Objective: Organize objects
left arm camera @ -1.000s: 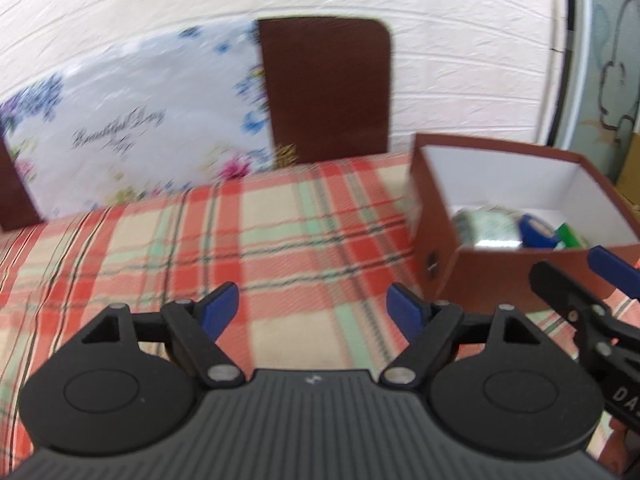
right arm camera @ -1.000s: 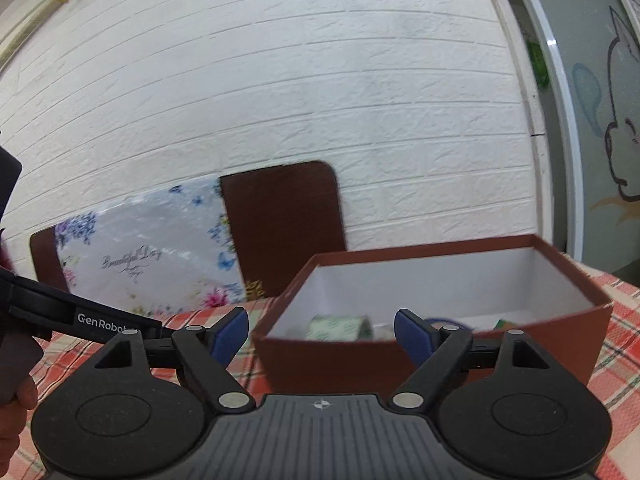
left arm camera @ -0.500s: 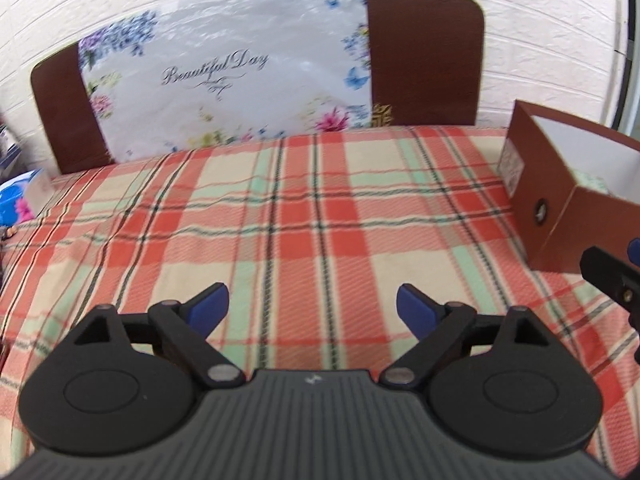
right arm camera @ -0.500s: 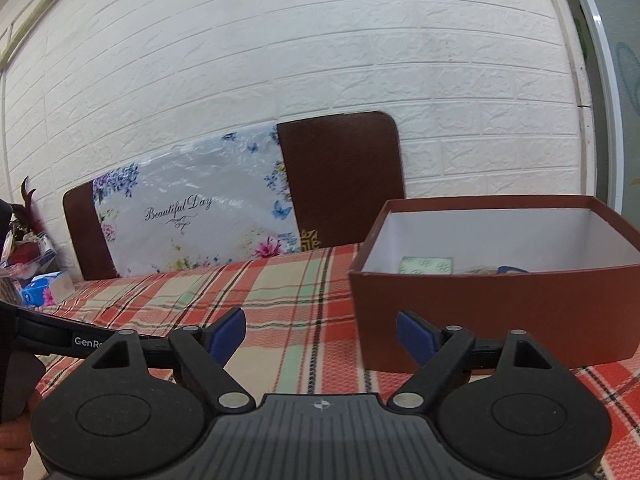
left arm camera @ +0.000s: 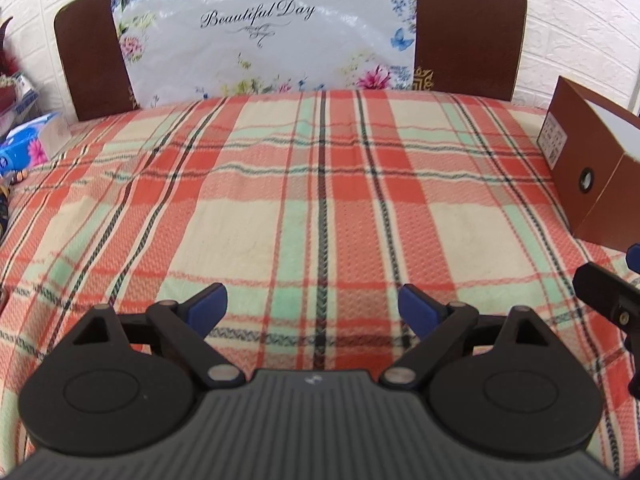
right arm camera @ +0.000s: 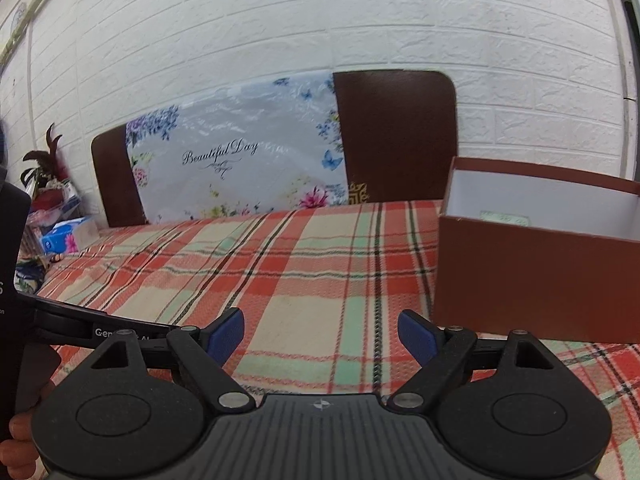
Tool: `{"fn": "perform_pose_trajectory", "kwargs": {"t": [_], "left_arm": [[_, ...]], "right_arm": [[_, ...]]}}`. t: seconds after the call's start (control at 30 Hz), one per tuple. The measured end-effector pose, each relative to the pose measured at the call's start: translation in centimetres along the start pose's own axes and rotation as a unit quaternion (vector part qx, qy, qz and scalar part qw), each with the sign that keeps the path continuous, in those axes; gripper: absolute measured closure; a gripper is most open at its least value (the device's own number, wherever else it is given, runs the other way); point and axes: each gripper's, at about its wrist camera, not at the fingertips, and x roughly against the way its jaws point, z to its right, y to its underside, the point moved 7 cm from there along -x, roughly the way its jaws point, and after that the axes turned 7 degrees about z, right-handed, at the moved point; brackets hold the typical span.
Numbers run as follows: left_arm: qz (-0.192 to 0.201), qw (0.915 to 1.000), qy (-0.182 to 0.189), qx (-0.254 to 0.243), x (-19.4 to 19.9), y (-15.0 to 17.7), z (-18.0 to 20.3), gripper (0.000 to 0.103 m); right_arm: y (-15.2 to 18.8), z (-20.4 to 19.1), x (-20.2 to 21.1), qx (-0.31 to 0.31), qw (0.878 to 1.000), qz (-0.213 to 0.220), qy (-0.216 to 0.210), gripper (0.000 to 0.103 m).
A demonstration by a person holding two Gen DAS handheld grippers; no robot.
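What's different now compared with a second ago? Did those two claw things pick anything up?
Both views swung away from the brown box toward the checked cloth. The left gripper opened wider; the right gripper stayed open. Neither took hold of anything. The box stayed put.

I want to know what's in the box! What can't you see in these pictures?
- Brown box, right wrist view: its front wall hides the inside; only a pale green top peeks out.
- Brown box, left wrist view: cut off by the right edge.
- Label on the box: print too small to read.
- Blue tissue pack: cut off at the left edge.
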Motion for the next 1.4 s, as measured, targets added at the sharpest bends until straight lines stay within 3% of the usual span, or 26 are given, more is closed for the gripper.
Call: {"fn": "perform_pose_trajectory", "kwargs": {"t": [0.43, 0.6, 0.73, 0.83, 1.0, 1.17, 1.3, 1.4], "left_arm": [[-0.015, 0.9998, 0.011, 0.005, -1.5, 1.1, -0.4, 0.009], [-0.007, 0.9995, 0.029, -0.01, -0.9, 0.8, 1.1, 0.008], [0.017, 0.9982, 0.048, -0.033, 0.7, 0.0, 3.2, 0.0], [0.037, 0.9956, 0.066, -0.056, 2.0, -0.8, 5.0, 0.0], [0.055, 0.9904, 0.092, -0.087, 3.6, -1.7, 7.9, 0.0], [0.065, 0.9863, 0.094, -0.119, 4.7, -2.0, 10.5, 0.0], [0.057, 0.9845, 0.099, -0.133, 5.1, -1.7, 11.9, 0.0], [0.057, 0.9852, 0.082, -0.139, 5.4, -1.5, 12.2, 0.0]], "right_arm": [[1.0, -1.1, -1.3, 0.012, 1.0, -0.023, 0.006, 0.018], [0.9, 0.3, -0.7, 0.006, 0.999, -0.016, 0.041, 0.018], [0.9, 2.1, 1.3, -0.003, 0.997, -0.001, 0.077, 0.017], [0.6, 3.4, 3.2, -0.008, 0.994, 0.019, 0.106, 0.017], [-0.1, 5.5, 6.2, -0.026, 0.987, 0.05, 0.148, 0.009], [-0.5, 7.2, 8.6, -0.049, 0.981, 0.071, 0.175, 0.002], [-0.4, 8.3, 9.6, -0.062, 0.978, 0.08, 0.181, 0.001], [0.0, 9.0, 9.5, -0.076, 0.978, 0.077, 0.18, 0.001]]}}
